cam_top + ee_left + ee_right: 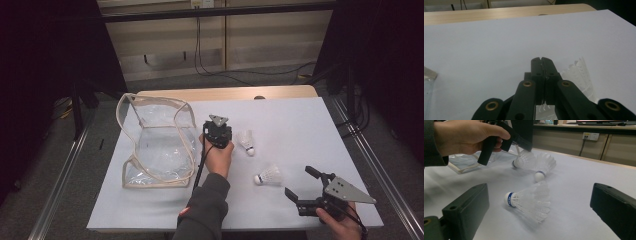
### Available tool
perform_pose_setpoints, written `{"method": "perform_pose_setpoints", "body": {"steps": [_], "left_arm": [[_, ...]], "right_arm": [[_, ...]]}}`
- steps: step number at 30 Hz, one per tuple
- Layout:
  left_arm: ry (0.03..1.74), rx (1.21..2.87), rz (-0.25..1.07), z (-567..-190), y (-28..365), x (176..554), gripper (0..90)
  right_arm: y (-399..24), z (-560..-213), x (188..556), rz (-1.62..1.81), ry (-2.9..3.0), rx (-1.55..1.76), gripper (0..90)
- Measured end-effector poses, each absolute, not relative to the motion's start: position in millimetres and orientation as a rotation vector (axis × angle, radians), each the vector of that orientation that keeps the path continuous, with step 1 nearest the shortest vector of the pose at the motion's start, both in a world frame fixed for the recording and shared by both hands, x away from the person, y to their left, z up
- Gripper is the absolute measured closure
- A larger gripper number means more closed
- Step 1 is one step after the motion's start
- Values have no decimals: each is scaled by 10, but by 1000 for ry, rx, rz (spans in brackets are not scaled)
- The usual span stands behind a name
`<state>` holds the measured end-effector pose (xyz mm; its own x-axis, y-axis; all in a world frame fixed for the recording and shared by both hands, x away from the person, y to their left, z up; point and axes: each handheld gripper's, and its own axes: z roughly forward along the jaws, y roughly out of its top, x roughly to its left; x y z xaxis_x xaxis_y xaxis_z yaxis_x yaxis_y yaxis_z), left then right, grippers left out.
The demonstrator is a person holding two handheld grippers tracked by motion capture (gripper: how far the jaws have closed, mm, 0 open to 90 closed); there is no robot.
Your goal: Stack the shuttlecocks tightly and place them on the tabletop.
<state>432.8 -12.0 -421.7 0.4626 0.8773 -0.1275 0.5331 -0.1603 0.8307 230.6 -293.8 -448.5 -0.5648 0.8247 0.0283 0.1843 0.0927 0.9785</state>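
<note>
Three white shuttlecocks lie on the white table top. My left gripper (218, 131) stands mid-table, held by a hand in a grey sleeve. Its jaws (540, 61) are shut, with a thin edge of white feather pinched between them. That shuttlecock (524, 158) sits under the gripper tip (525, 145), its feathers (580, 75) spreading to the right below the jaws. A second shuttlecock (246, 141) (544, 167) lies just right of it. The third shuttlecock (268, 176) (529, 200) lies on its side in front of my open right gripper (300, 181) (540, 206), apart from both jaws.
A clear plastic bag (150, 165) with beige trim lies open at the table's left, close to the left hand (218, 159). A bare wooden strip (225, 93) runs along the far edge. Metal rails flank the table, and cables hang on the wall behind.
</note>
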Motion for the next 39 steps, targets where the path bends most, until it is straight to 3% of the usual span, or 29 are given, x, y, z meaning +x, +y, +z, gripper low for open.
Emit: {"method": "perform_pose_setpoints", "body": {"steps": [8,13,31,39], "left_arm": [[1182,1837,495,-4233,-143,4322,824],[1179,1837,505,-4241,-153,4318,728],[1145,1832,480,-4207,-126,4300,601],[1138,1826,445,-4158,-94,4275,497]], "right_arm": [[-2940,-4483,2303,1504,1824,988,17],[-2934,-4484,2301,1505,1829,989,17],[-2935,-4482,2301,1503,1825,991,17],[-2937,-4483,2302,1504,1825,990,17]]}}
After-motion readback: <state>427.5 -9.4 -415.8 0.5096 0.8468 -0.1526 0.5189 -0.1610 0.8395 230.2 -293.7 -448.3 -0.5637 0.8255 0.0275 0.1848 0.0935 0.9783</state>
